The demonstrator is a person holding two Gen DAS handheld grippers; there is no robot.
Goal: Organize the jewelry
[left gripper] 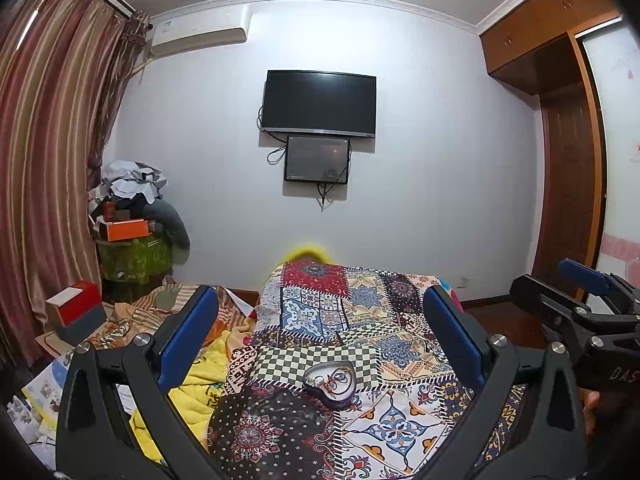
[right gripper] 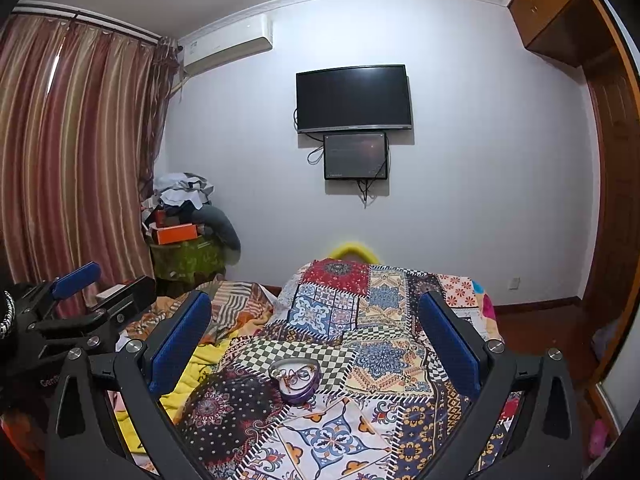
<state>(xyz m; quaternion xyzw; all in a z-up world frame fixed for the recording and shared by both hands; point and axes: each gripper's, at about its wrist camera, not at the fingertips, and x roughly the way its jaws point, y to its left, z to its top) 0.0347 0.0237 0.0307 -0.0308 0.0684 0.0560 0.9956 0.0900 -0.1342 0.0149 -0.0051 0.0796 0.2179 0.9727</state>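
A small heart-shaped purple jewelry box [left gripper: 331, 384] lies open on the patchwork quilt [left gripper: 352, 320], with tangled jewelry pieces [left gripper: 334, 379] inside it. My left gripper [left gripper: 320, 300] hovers above and behind the box, open, its blue pads wide apart with nothing between them. In the right wrist view the same box [right gripper: 296, 380] sits low between the blue pads. My right gripper [right gripper: 316, 304] is also open and holds nothing. Each gripper shows at the edge of the other's view: the right one [left gripper: 580, 292] and the left one [right gripper: 80, 280].
The quilt covers a bed with yellow bedding [left gripper: 200, 384] at its left. Red and grey boxes [left gripper: 76, 308] and a heap of clothes [left gripper: 132, 200] stand by the striped curtain [left gripper: 48, 160]. A television [left gripper: 319, 104] hangs on the far wall, a wooden wardrobe [left gripper: 572, 184] stands right.
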